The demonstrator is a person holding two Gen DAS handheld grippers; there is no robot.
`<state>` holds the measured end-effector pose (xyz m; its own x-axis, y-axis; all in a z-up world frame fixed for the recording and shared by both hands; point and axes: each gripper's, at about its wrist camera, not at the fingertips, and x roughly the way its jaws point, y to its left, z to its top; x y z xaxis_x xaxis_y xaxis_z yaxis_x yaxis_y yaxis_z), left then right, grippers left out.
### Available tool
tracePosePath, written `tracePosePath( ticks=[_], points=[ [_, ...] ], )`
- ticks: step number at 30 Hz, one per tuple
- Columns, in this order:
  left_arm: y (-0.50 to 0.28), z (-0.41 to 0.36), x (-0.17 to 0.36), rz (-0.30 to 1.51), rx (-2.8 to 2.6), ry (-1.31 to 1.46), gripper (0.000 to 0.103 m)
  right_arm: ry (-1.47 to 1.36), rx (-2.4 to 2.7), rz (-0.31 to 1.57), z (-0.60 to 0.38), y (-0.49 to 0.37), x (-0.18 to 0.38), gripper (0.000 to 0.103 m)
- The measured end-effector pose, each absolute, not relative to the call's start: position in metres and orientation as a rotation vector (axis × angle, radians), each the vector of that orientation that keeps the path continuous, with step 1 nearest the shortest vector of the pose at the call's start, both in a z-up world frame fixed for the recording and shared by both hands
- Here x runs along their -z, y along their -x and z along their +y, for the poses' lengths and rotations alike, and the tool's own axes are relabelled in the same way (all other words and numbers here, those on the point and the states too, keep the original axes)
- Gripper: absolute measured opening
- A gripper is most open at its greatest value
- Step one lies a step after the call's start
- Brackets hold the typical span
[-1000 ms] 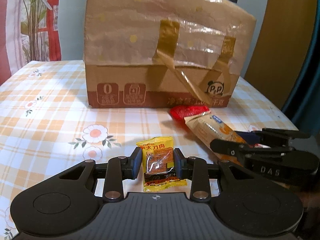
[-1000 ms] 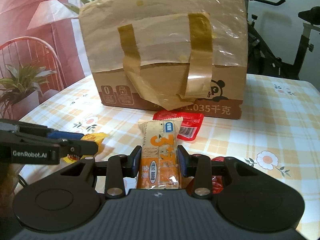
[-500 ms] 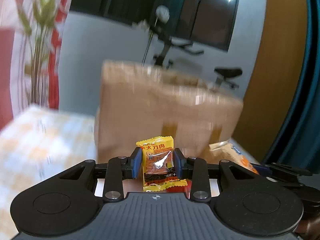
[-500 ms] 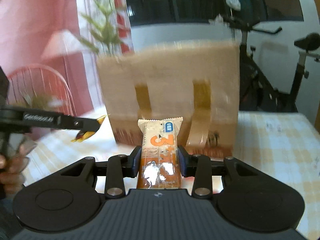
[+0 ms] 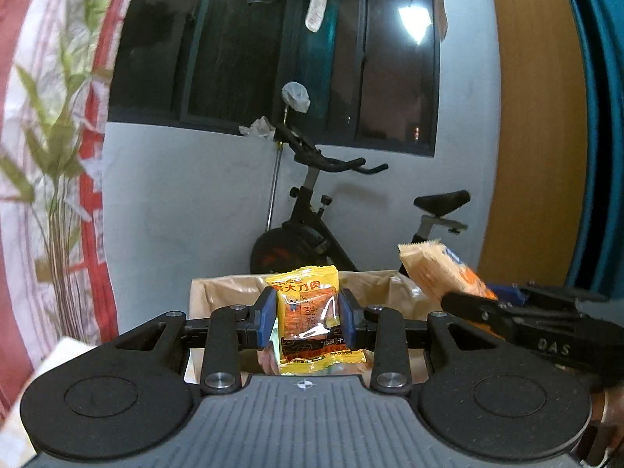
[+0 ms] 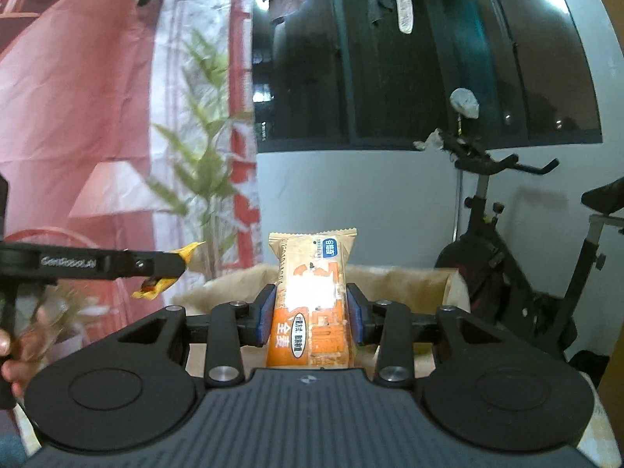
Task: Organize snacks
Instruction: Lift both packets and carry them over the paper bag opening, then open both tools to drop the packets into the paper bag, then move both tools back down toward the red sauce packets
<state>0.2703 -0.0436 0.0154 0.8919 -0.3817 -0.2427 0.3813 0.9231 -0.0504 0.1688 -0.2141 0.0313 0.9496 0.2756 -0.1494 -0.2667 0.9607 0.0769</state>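
My left gripper (image 5: 307, 321) is shut on a small yellow and orange snack packet (image 5: 307, 312), held upright above the open top of the brown cardboard box (image 5: 226, 292). My right gripper (image 6: 311, 318) is shut on a long orange and beige biscuit pack (image 6: 312, 296), also held just above the box's rim (image 6: 409, 279). The biscuit pack (image 5: 440, 269) and the right gripper show at the right of the left wrist view. The left gripper with the yellow packet (image 6: 167, 273) shows at the left of the right wrist view.
An exercise bike (image 5: 331, 210) stands behind the box against a grey wall under a dark window. A red and white curtain with a plant (image 6: 206, 179) is on the left. An orange door (image 5: 538, 117) is at the right.
Both grippers have lifted their snacks off the table, from in front of the box up to the level of its open top. The table is out of view now.
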Motion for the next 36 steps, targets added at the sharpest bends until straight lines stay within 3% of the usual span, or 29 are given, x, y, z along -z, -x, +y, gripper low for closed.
tracePosePath(
  ticks=[15, 18, 36],
  points=[
    [-0.335, -0.052, 0.008, 0.349, 0.265, -0.041, 0.040, -0.131, -0.157, 0.332, -0.245, -0.247, 0.002, 0.041],
    [-0.331, -0.043, 0.008, 0.350, 0.256, -0.004, 0.057, -0.151, -0.165, 0.322, -0.248, -0.242, 0.002, 0.043],
    [-0.247, 0.007, 0.023, 0.335, 0.230, 0.066, 0.059, -0.176, -0.190, 0.271, -0.276, -0.136, -0.005, 0.045]
  ],
)
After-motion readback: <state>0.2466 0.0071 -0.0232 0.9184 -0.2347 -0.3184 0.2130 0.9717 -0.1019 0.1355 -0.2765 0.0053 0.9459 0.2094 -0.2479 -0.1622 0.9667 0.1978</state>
